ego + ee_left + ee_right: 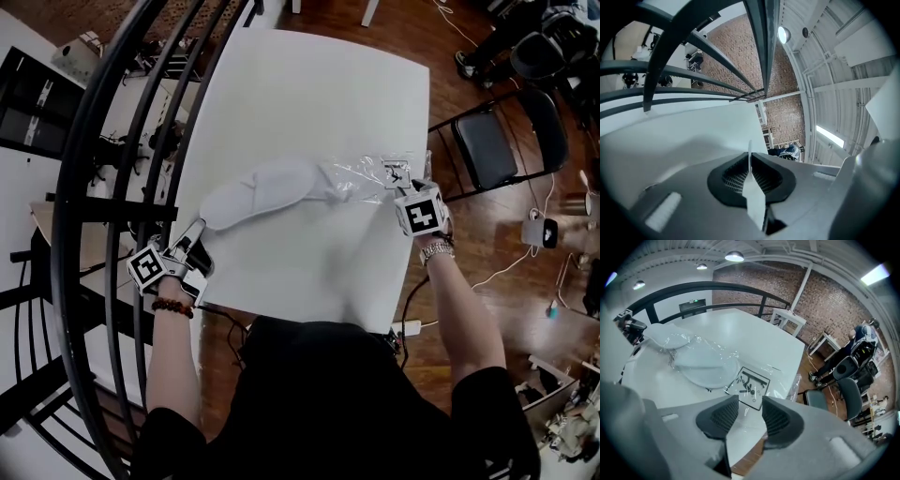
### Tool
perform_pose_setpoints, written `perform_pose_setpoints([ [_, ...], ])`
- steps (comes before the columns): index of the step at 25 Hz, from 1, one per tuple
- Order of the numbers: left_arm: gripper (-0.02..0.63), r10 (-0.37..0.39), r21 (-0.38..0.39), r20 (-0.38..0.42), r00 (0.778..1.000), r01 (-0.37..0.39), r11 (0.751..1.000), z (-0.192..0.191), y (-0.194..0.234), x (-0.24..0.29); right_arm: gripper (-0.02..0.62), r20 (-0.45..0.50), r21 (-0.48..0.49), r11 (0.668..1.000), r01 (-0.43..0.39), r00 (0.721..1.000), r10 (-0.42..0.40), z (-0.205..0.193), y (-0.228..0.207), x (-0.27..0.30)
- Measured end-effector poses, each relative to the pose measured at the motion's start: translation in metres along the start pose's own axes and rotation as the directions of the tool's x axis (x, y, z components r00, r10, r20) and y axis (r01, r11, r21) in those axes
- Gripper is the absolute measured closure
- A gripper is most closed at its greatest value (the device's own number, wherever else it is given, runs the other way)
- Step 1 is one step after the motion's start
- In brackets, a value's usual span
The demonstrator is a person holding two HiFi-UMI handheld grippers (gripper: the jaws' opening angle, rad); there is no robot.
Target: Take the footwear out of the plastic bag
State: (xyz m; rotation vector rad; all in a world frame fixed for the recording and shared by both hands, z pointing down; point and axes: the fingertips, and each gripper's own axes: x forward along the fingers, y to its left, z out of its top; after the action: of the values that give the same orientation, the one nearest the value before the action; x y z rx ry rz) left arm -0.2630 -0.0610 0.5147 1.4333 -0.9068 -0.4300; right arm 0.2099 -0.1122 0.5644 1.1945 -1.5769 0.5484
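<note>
Lying flat, white slipper (258, 192) partly inside crinkled clear bag (375, 173).

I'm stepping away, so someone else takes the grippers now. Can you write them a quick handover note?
Left gripper: shut, at the near-left corner of the table, close to the free end of the slipper.
Right gripper: open, over the printed end of the bag, not gripping.
Done: slipper partly out of the bag.
Left to do: pull it fully clear.

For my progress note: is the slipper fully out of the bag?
No, partly: slipper pokes out, one end inside the plastic bag.
</note>
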Motion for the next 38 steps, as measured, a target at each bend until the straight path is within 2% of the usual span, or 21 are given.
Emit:
perform_pose_setpoints([
  [8,0.571,0.018,-0.021,0.099,0.995,-0.016,1.0,0.021,0.006,-0.03,0.448,-0.02,0.02,1.0,0.013,1.0,-0.013,-0.012,-0.011,0.001],
  [14,0.571,0.016,-0.044,0.201,0.98,-0.008,0.999,0.033,0.014,-0.06,0.448,-0.018,0.022,1.0,0.013,1.0,-0.012,-0.015,-0.014,-0.001],
  [24,0.572,0.053,-0.077,0.327,0.943,-0.029,0.997,0.033,0.032,-0.089,0.448,-0.011,0.01,1.0,0.019,1.0,-0.019,-0.015,-0.024,-0.004],
  [27,0.574,0.071,-0.087,0.378,0.923,-0.041,0.995,0.026,0.038,-0.103,0.448,0.017,-0.003,1.0,0.023,1.0,-0.023,-0.01,-0.025,-0.009],
  [30,0.572,0.095,-0.109,0.413,0.905,-0.055,0.993,0.015,0.048,-0.113,0.448,0.006,-0.005,1.0,0.004,1.0,-0.004,-0.014,-0.019,-0.009],
  [32,0.572,0.099,-0.122,0.396,0.913,-0.055,0.991,0.002,0.051,-0.112,0.448,0.01,-0.016,1.0,0.005,1.0,-0.005,-0.015,-0.017,-0.011],
  [34,0.571,0.101,-0.125,0.358,0.928,-0.059,0.99,-0.012,0.051,-0.106,0.448,0.052,-0.053,0.999,0.013,0.999,-0.011,-0.005,-0.015,-0.017],
  [38,0.556,0.139,-0.057,0.253,0.957,-0.128,0.99,-0.035,0.053,-0.099,0.448,0.183,-0.144,0.989,0.026,0.983,0.001,0.029,0.001,-0.041],
])
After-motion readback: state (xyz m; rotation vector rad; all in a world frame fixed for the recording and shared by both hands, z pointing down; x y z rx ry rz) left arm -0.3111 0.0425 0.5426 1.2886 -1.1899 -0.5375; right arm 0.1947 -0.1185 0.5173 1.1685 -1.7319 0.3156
